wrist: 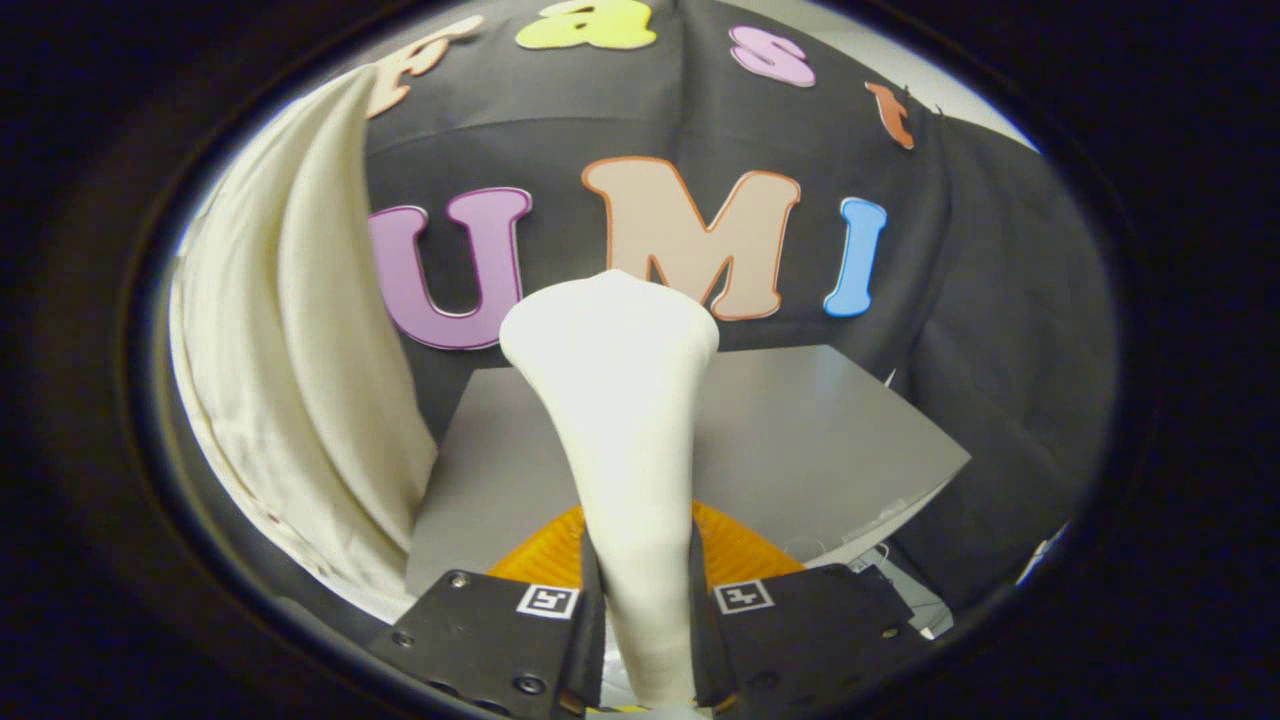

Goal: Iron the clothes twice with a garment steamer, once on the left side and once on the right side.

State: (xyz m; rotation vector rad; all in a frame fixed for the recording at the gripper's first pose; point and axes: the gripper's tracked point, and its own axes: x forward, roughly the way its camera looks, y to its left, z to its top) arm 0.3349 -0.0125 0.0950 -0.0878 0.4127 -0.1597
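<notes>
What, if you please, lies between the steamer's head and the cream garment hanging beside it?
In the gripper view, nothing: only the booth's black wall cloth shows behind the gap between the steamer, gripped by the gripper, and the cream garment.

The white steamer (pixel 625 430) was held upright at the centre of the frame, its handle clamped between the fingers at the bottom and its wide head uppermost. The cream garment (pixel 300 380) was hung at the left.
</notes>
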